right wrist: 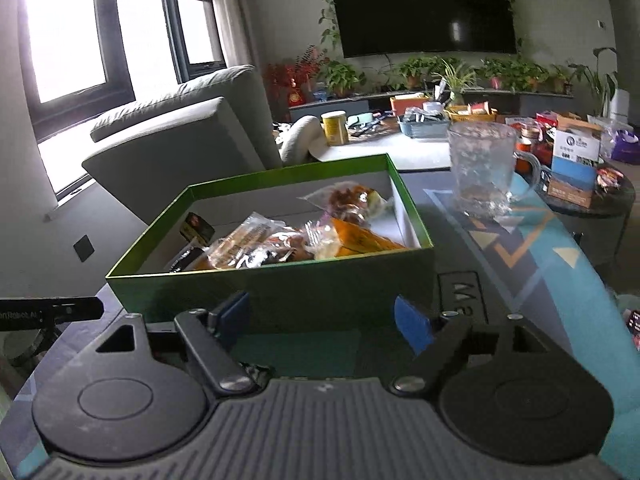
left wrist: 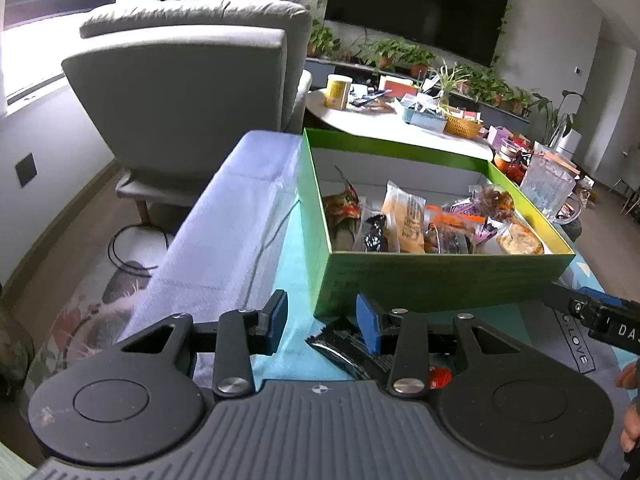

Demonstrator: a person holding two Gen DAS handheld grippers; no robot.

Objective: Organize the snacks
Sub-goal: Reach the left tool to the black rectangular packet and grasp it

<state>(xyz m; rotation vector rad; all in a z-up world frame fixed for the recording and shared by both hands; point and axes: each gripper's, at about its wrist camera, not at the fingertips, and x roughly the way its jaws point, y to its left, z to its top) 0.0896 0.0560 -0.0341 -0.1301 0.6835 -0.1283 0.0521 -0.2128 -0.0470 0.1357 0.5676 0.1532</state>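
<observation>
A green box [left wrist: 440,284] [right wrist: 280,292] stands open on the patterned cloth, with several wrapped snacks [left wrist: 404,220] [right wrist: 280,240] inside. My left gripper [left wrist: 322,320] is open just before the box's near left corner, with nothing between its pads. A black snack packet [left wrist: 344,350] lies flat on the cloth under its right finger, and a red wrapper [left wrist: 440,376] peeks out beside it. My right gripper [right wrist: 324,318] faces the box's front wall with its jaws apart and nothing in them. Its tip [left wrist: 592,312] shows at the right edge of the left wrist view.
A clear glass mug [right wrist: 480,168] [left wrist: 548,188] stands behind the box's right corner. A grey armchair [left wrist: 188,92] is at the left, and a cluttered white table [left wrist: 384,124] lies beyond the box. A person's fingers [left wrist: 632,376] show at the right edge.
</observation>
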